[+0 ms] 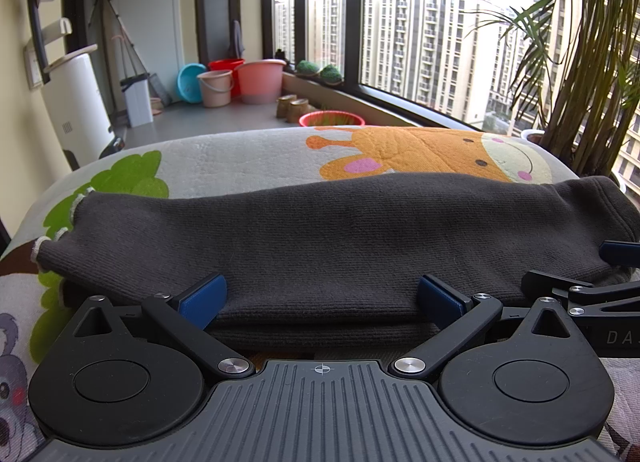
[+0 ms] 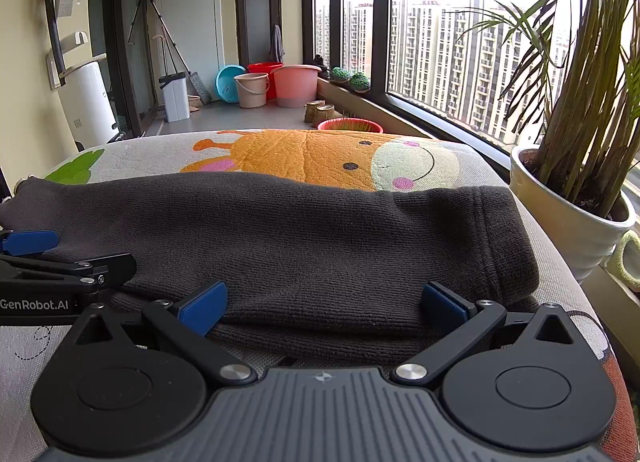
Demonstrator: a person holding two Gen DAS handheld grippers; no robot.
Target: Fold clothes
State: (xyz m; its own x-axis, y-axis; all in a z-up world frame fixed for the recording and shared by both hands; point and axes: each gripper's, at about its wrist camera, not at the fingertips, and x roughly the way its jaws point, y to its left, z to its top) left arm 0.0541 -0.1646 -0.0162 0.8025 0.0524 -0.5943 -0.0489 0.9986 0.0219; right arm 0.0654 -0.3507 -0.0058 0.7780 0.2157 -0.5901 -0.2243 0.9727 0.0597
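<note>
Garment (image 1: 320, 238): dark grey knit, already doubled into a long band, lying across the cartoon-print mat (image 1: 240, 160) with its layered near edge toward you. Left gripper (image 1: 320, 300) sits at that near edge, blue pads spread wide, fabric between them but not pinched. Right gripper (image 2: 322, 302) is just beside it toward the cuffed right end, its pads likewise wide apart and nothing clamped.

Judgement: next is a grasp for one more fold. Slide both lower fingers under the whole stack so you catch every layer, not only the top one. Close both together, lift level, and keep the edge taut between your hands. Mind the potted plant (image 2: 568, 214) near the mat's right edge.
</note>
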